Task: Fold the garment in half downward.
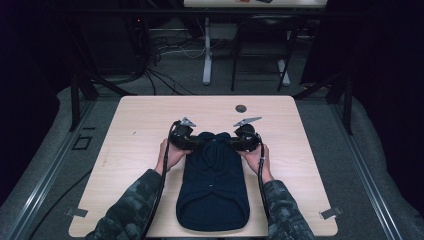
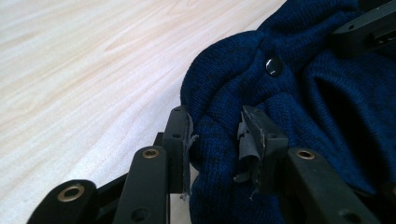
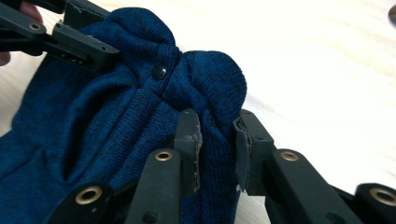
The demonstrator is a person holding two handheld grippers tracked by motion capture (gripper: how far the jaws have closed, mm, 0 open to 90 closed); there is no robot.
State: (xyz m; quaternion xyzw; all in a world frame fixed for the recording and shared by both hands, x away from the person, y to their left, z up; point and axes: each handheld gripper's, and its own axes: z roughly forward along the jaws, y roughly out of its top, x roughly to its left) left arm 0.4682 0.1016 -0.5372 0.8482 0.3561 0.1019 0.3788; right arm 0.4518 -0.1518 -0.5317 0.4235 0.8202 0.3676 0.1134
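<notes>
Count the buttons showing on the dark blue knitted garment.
1: a dark round button sits near the bunched far end of the garment, between the two spots where the grippers pinch it. Folds may hide others.

Dark blue knit garment (image 1: 212, 185) on the bench (image 1: 135, 130).
Your left hand-held gripper (image 1: 192, 141) and right hand-held gripper (image 1: 234, 142) each clamp a corner of its far edge.

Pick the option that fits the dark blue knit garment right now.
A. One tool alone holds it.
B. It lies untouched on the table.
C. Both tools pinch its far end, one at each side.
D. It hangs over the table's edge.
C: the left tool and the right tool each have a bunched fold of the dark blue knit garment clamped between their jaws, at its far corners.
</notes>
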